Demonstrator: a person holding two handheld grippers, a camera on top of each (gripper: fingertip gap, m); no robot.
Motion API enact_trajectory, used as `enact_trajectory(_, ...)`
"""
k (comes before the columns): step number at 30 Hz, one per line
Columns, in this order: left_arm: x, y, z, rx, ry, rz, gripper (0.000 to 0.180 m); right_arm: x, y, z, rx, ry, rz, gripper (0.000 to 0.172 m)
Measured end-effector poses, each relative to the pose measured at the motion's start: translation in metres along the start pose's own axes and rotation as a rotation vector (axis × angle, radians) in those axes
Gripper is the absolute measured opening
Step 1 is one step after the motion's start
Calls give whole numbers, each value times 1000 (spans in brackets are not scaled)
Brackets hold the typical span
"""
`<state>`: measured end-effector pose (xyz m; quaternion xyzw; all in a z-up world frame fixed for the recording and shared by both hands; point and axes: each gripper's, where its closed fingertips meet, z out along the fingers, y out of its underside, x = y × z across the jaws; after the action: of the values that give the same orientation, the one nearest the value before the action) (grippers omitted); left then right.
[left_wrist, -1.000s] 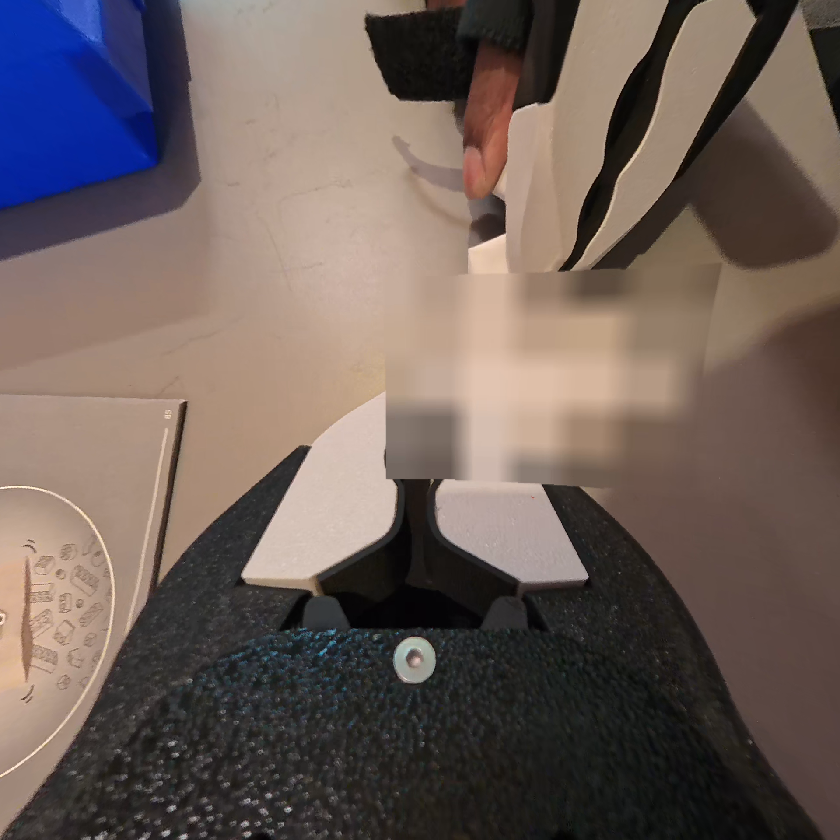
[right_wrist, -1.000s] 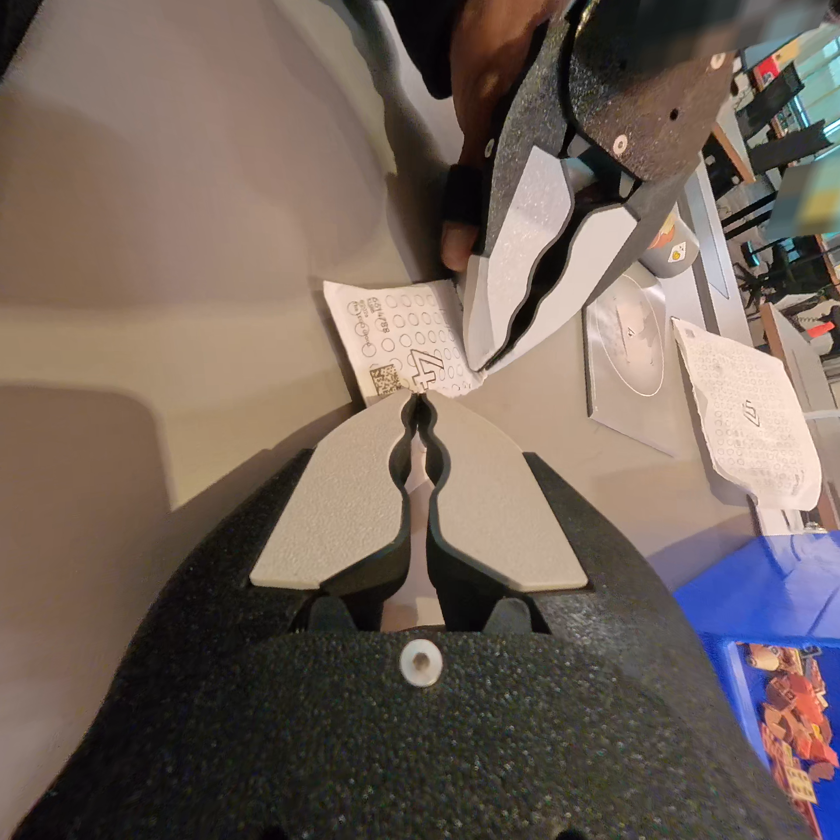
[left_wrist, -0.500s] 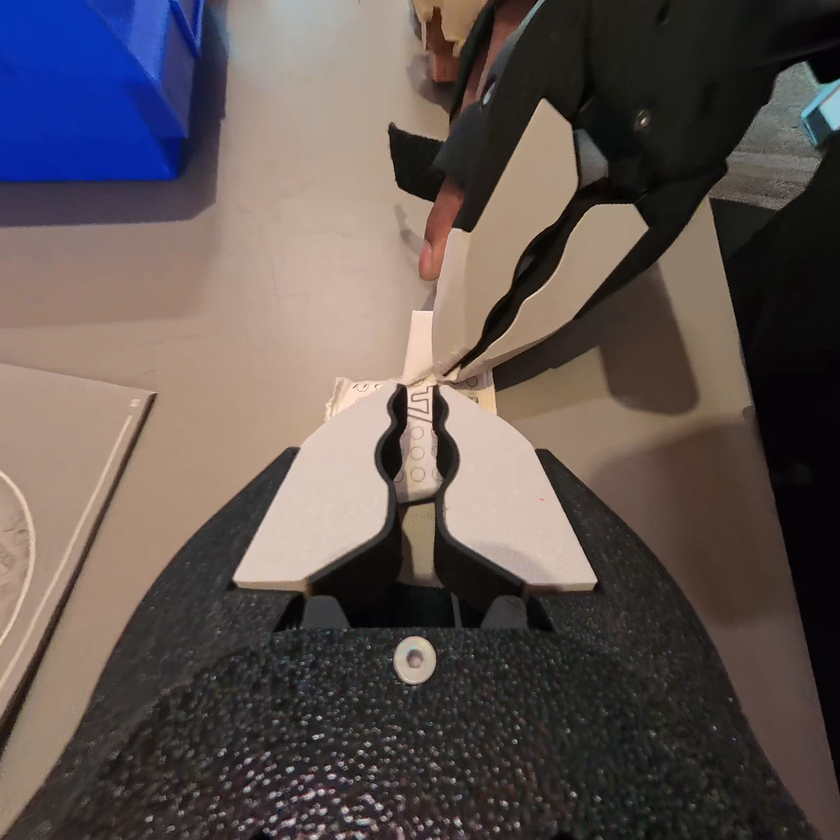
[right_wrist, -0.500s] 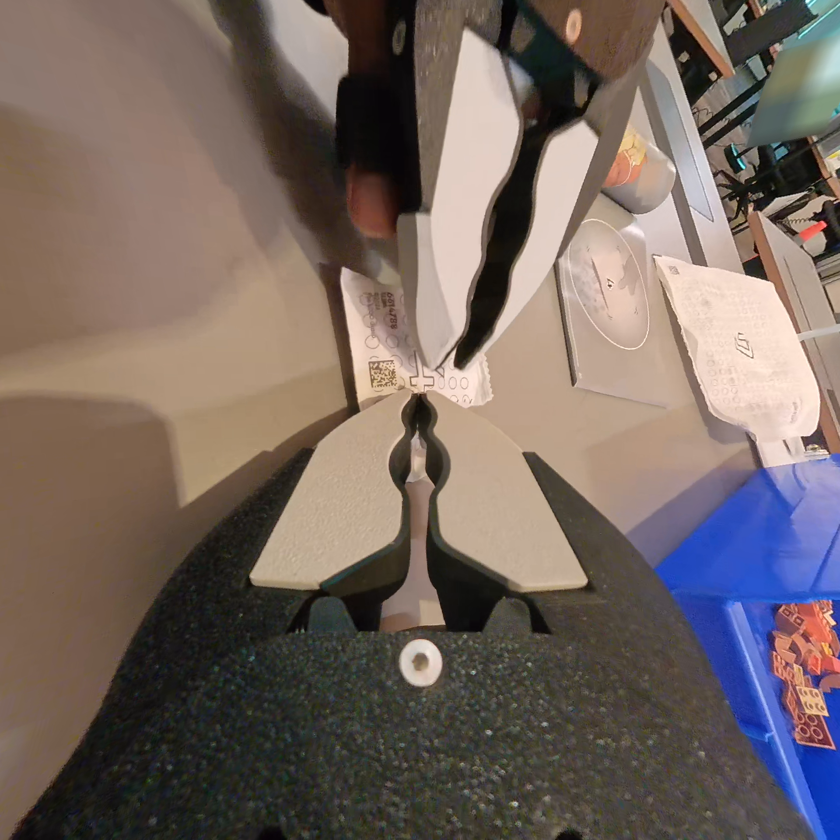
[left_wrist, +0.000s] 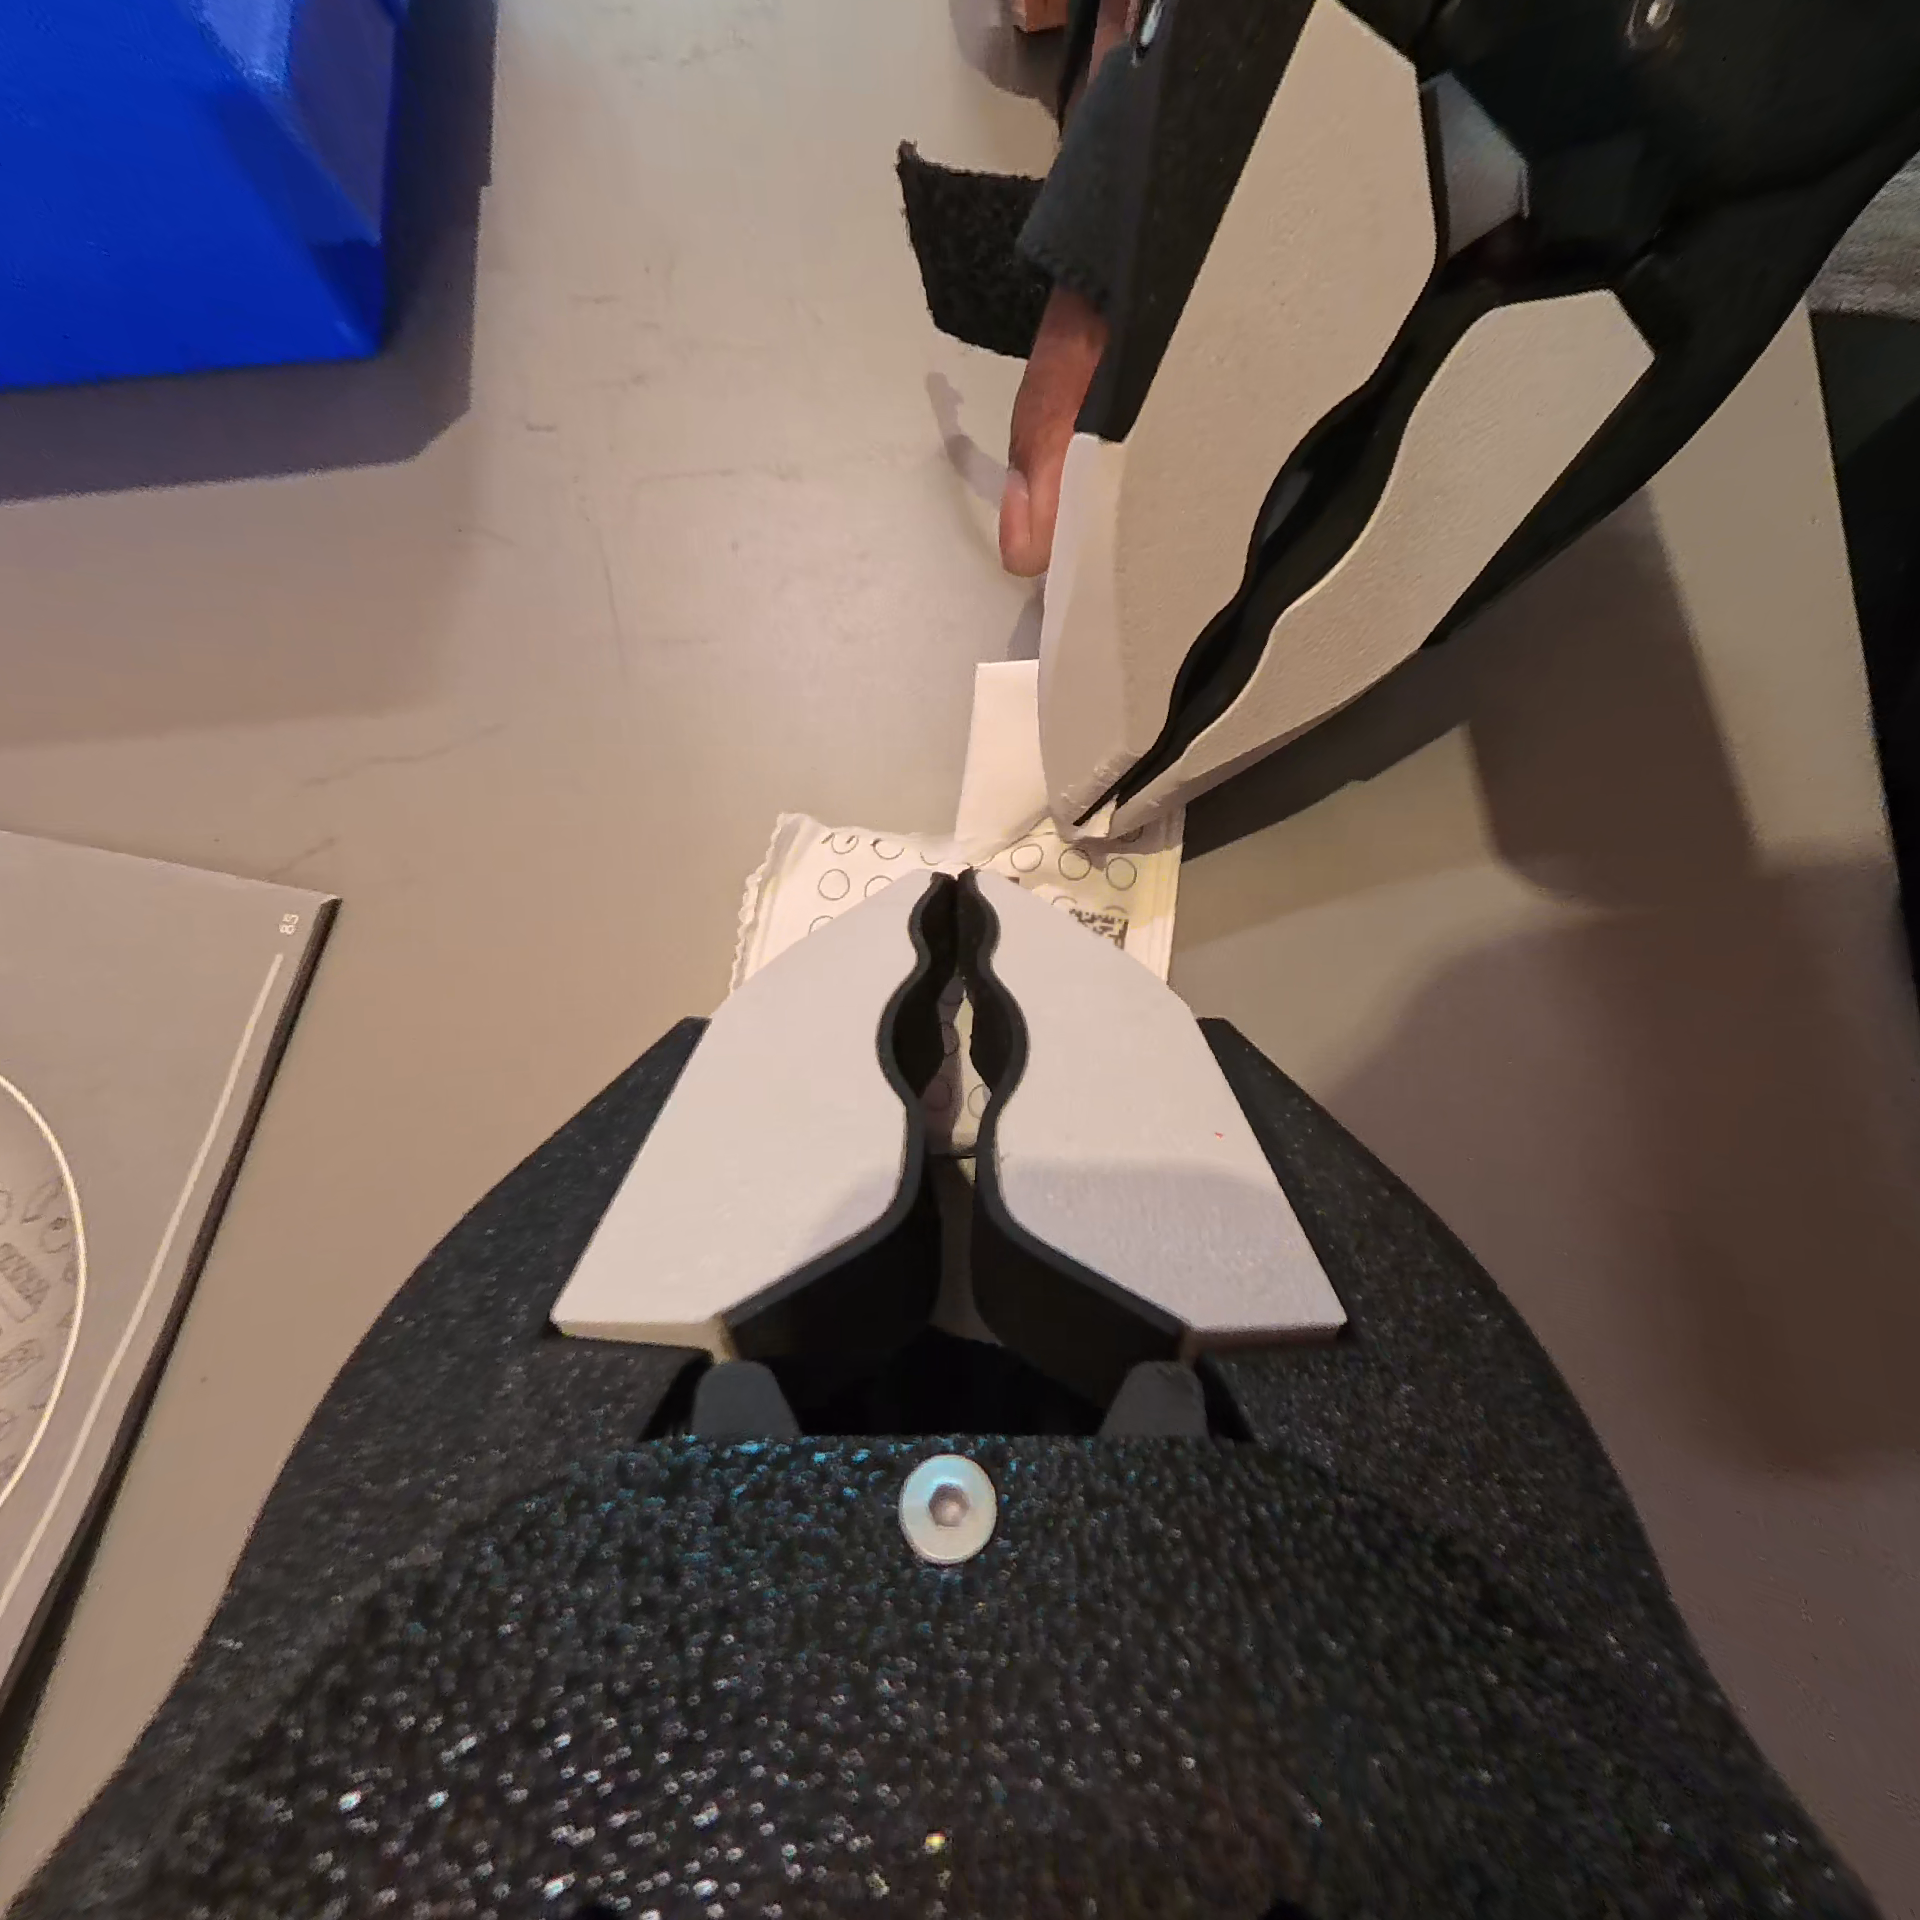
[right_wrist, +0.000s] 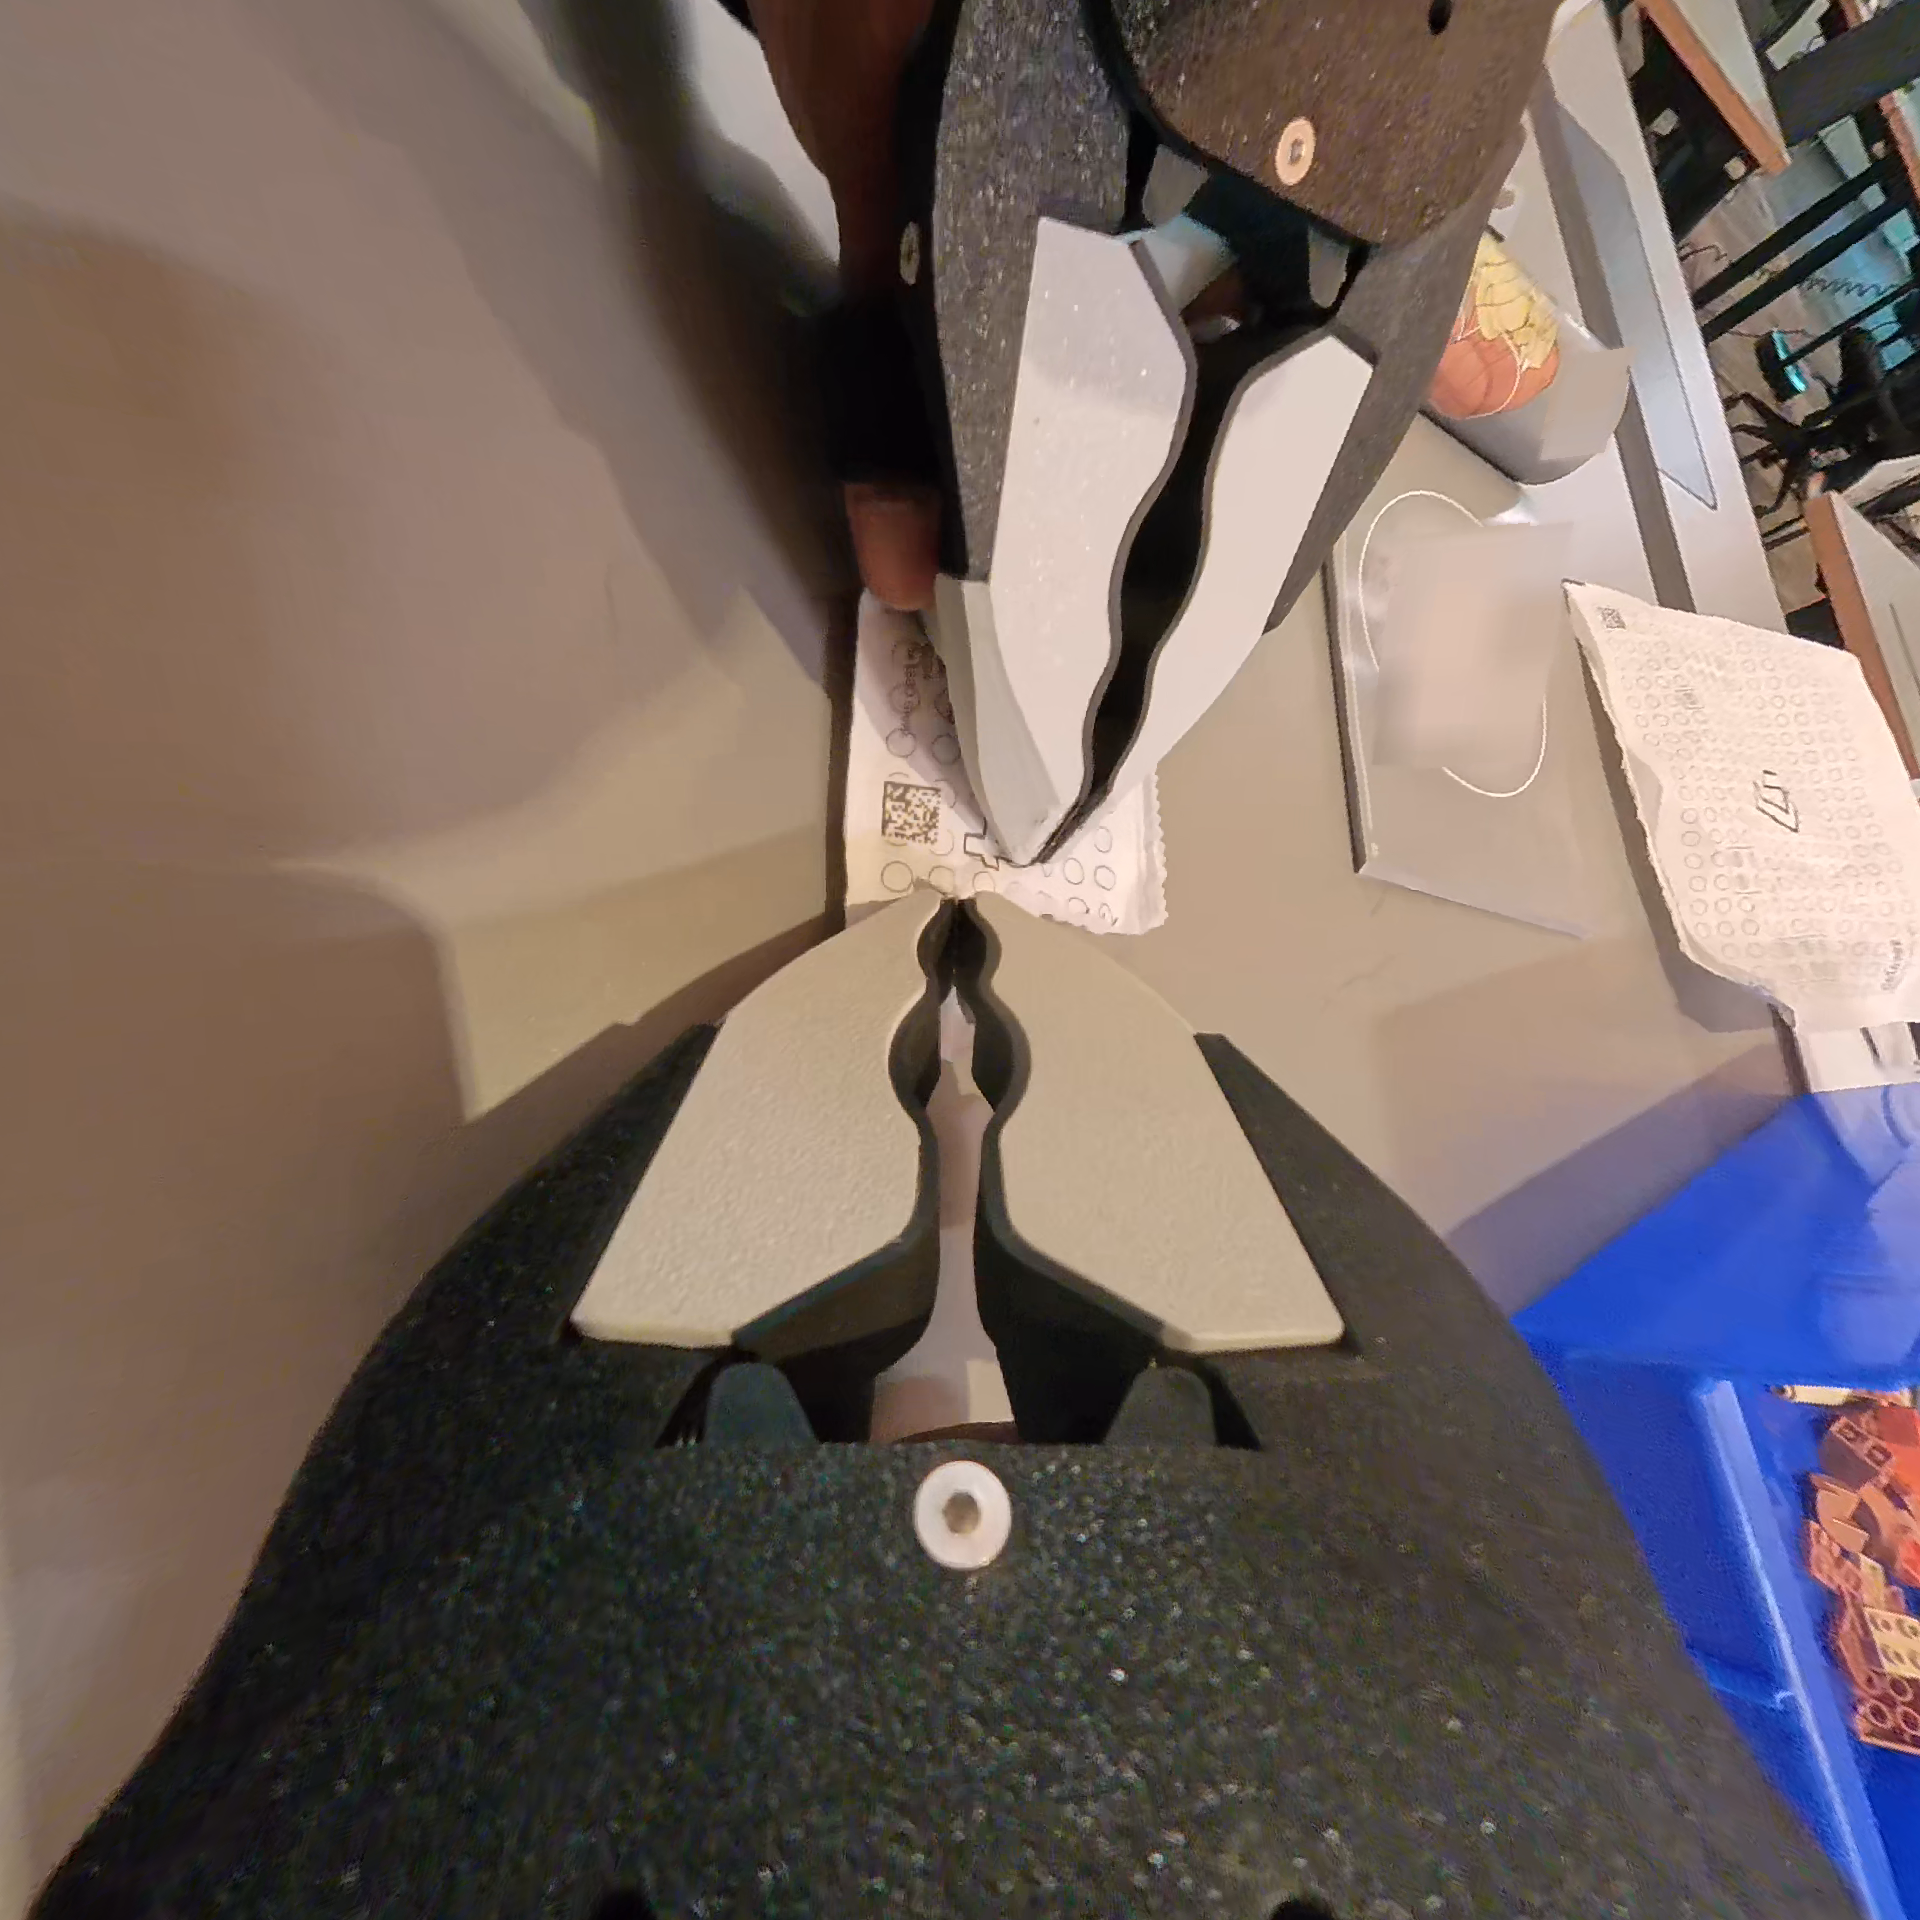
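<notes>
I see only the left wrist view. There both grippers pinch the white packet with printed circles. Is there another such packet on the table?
Observer: Yes. The right wrist view shows a second white packet lying flat beside a grey booklet.
Operator: Of the blue bin I see only the outside. Is something in it?
Observer: Yes, small brown and orange bricks lie inside the blue bin.
</notes>
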<state>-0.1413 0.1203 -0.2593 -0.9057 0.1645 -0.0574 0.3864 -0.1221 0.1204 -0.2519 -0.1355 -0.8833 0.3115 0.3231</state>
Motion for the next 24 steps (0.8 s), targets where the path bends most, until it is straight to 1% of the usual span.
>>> enact_trajectory(5,0,1,1,-14,-9,5,1,-2,-2,-2,12,-24,21,0)
enact_trajectory(17,2,1,3,-17,-8,17,2,-8,-2,-6,24,-41,-13,0)
enact_trajectory(24,2,1,3,-18,-9,22,2,-10,-2,-8,45,-63,7,0)
